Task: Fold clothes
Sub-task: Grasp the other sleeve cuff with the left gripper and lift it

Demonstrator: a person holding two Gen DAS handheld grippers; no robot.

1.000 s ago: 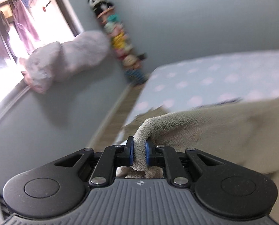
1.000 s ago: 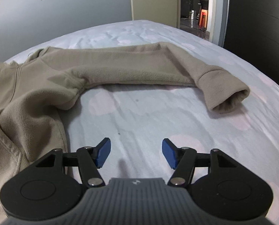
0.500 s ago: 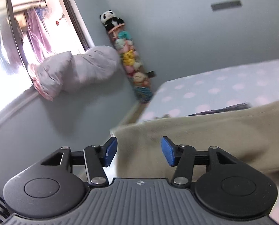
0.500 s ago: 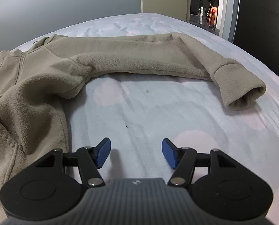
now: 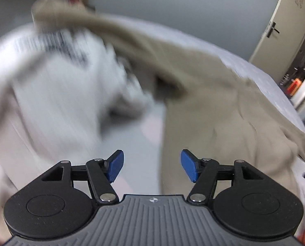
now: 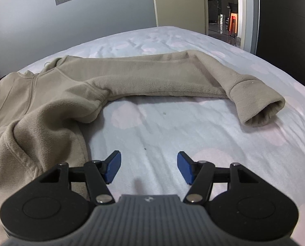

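Note:
A beige fleece sweater (image 6: 49, 102) lies on the bed (image 6: 193, 133). Its right sleeve (image 6: 173, 78) stretches across the sheet and ends in a cuff (image 6: 257, 106) at the right. My right gripper (image 6: 148, 168) is open and empty, low over bare sheet in front of the sleeve. In the left wrist view the sweater (image 5: 224, 123) fills the right side, its other sleeve (image 5: 111, 32) stretched away to the upper left, blurred. My left gripper (image 5: 152, 167) is open and empty above the sweater's left edge.
A white garment with dark print (image 5: 54, 78) lies left of the sweater, blurred. A grey wall (image 6: 70, 16) stands behind the bed. An open door (image 6: 181, 2) and doorway (image 6: 222, 10) are at the far right. A dark wall panel (image 6: 285, 30) stands at the right edge.
My left gripper let go of the beige sleeve, opened, and swung from facing the window corner toward the bed and door. My right gripper moved slightly; the sleeve sits farther right in view.

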